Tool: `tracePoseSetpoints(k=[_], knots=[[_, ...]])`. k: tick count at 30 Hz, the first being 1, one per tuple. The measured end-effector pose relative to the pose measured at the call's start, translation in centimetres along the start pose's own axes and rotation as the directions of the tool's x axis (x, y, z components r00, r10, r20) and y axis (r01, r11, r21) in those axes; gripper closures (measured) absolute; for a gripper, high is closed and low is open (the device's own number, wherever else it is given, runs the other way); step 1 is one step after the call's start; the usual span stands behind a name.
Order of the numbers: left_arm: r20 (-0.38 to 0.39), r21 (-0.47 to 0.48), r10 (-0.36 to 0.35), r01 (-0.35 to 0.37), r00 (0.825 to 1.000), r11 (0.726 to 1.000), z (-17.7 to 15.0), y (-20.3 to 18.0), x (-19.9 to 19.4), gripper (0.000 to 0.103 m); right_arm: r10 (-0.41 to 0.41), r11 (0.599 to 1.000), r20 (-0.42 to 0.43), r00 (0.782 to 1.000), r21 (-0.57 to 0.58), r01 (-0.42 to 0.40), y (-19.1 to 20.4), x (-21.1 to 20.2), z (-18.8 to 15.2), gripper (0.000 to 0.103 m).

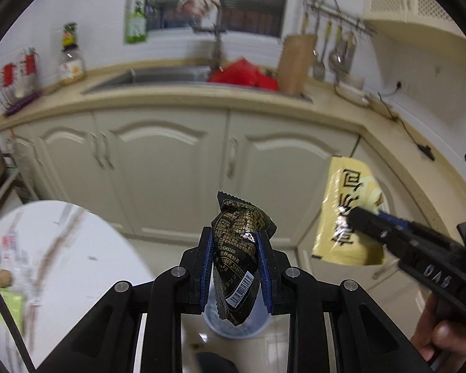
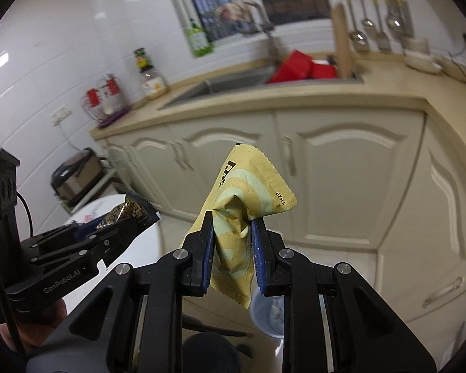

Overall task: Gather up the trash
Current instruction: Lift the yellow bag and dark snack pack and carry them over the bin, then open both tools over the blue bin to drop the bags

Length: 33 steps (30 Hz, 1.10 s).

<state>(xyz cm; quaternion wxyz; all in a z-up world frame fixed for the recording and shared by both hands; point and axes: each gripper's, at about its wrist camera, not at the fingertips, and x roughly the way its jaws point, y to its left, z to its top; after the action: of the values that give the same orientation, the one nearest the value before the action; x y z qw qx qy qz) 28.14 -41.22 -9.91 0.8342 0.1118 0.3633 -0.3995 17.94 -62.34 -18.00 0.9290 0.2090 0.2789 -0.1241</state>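
Left wrist view: left gripper (image 1: 235,250) is pinching one crinkled, glossy black wrapper (image 1: 240,256) with gold print and a white barcode label between its ribbed blue pads (image 1: 205,269). One translucent blue bin (image 1: 236,326) is sitting on the floor directly beneath. Right gripper (image 1: 362,217), marked "DAS", is clamping one yellow packet (image 1: 346,205) bearing black characters.

Right wrist view: right gripper (image 2: 232,242) is squeezing the creased yellow packet (image 2: 248,192), serrated edge, printed "TH20". Left gripper (image 2: 136,217), lettered "GenRobot.AI", is holding the black wrapper (image 2: 130,209). Bin (image 2: 268,310) is showing below.
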Motion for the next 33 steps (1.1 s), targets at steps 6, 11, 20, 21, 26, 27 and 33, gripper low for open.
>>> tracePoseSetpoints(k=[6,11,20,21,26,27,33], knots=[[-0.173,-0.002,0.005,-0.005,0.985,1.000,1.7,-1.7,10.0,0.080,-0.022,0.996,-0.119,0.993,0.084,0.032,-6.1,5.2,-3.1,0.082],[-0.320,-0.009,0.036,-0.041,0.947,0.999,2.4,-2.0,18.0,0.080,-0.019,0.987,-0.248,0.969,0.148,0.057,-9.9,11.0,-6.8,0.082],[-0.446,0.020,0.077,-0.077,0.892,0.997,3.7,-2.3,27.7,0.073,-0.003,0.975,-0.385,0.923,0.205,0.088,-13.3,17.5,-10.8,0.082],[-0.455,0.026,0.085,-0.082,0.886,0.996,3.4,-2.4,28.4,0.074,-0.004,0.974,-0.394,0.919,0.206,0.092,-13.4,17.9,-11.0,0.082],[-0.464,0.038,0.116,-0.110,0.878,0.993,3.9,-2.7,31.0,0.054,-0.004,0.973,-0.432,0.902,0.207,0.104,-14.0,19.8,-11.9,0.081],[-0.459,0.040,0.124,-0.119,0.880,0.992,3.9,-2.8,31.4,0.050,-0.005,0.972,-0.437,0.900,0.209,0.107,-14.1,20.1,-12.1,0.079],[-0.425,0.041,0.165,-0.163,0.890,0.986,3.2,-2.5,30.2,0.035,-0.011,0.966,-0.459,0.888,0.225,0.129,-14.8,21.7,-12.8,0.031]])
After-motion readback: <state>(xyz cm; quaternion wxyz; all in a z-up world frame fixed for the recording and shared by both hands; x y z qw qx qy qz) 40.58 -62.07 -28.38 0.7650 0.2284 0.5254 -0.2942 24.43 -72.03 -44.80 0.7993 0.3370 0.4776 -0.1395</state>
